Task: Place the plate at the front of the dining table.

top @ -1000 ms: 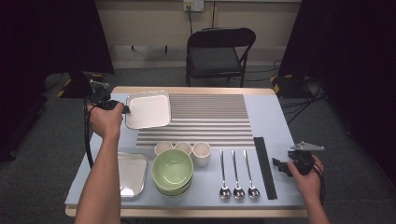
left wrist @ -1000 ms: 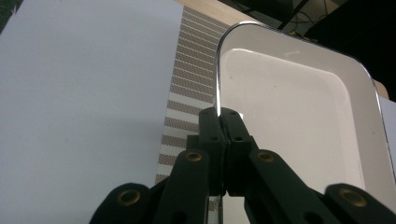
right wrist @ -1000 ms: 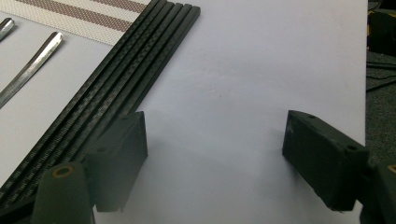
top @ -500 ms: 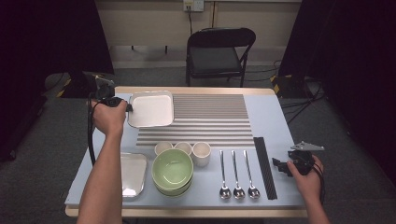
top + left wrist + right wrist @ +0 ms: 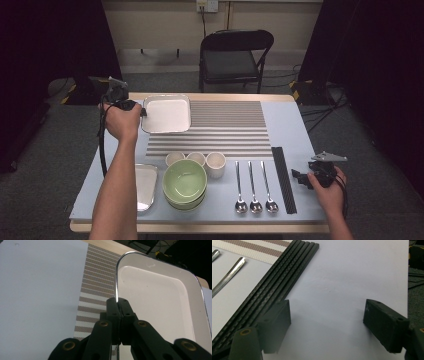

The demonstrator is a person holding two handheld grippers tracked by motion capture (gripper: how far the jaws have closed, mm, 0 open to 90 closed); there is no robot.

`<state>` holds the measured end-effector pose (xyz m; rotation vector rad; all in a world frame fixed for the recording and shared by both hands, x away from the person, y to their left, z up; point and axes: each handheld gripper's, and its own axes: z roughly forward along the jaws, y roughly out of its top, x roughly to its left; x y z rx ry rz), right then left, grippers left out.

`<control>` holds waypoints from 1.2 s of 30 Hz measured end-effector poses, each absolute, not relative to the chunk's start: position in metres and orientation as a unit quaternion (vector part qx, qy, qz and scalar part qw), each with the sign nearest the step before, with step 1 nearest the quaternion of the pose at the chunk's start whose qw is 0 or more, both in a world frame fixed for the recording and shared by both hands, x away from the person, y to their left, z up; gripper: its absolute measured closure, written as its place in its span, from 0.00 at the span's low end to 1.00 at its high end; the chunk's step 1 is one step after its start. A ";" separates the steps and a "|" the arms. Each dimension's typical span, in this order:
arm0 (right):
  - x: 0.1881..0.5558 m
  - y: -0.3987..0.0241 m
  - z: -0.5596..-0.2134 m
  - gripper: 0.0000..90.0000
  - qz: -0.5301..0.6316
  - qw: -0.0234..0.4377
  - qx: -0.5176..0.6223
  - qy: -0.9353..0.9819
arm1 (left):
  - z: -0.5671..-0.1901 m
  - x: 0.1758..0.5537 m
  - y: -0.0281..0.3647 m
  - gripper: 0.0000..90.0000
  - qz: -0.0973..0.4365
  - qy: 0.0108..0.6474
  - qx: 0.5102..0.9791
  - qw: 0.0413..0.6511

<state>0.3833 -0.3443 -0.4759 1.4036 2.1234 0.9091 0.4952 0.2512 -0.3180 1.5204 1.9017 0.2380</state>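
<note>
A white rectangular tray (image 5: 166, 114) lies at the far left of the table, half on the striped mat (image 5: 225, 125). My left gripper (image 5: 142, 112) is shut on its left rim; in the left gripper view the jaws (image 5: 120, 302) pinch the thin metal edge of the tray (image 5: 155, 297), with the mat (image 5: 92, 290) beside it. My right gripper (image 5: 298, 176) rests open near the table's front right, just right of the black chopsticks (image 5: 283, 177). In the right gripper view its jaws (image 5: 329, 322) stand wide apart over bare table, the chopsticks (image 5: 274, 280) to their left.
Three spoons (image 5: 255, 185) lie left of the chopsticks. Stacked green bowls (image 5: 185, 182) sit at the front, three small cups (image 5: 195, 160) behind them, a second tray (image 5: 145, 185) to their left. A folding chair (image 5: 235, 55) stands beyond the table.
The left hand and the tray in its grip have shifted slightly to the right, farther onto the striped mat. The right hand has not moved.
</note>
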 end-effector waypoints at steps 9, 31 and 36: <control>0.383 -0.344 -0.476 0.23 0.328 0.218 0.507 0.767 | -0.320 0.500 0.246 0.99 0.091 0.732 0.587 0.335; 0.383 -0.344 -0.476 0.23 0.328 0.217 0.507 0.767 | -0.321 0.513 0.227 0.99 0.083 0.727 0.593 0.336; 0.383 -0.344 -0.476 0.23 0.328 0.217 0.507 0.767 | -0.322 0.515 0.223 0.99 0.086 0.728 0.591 0.336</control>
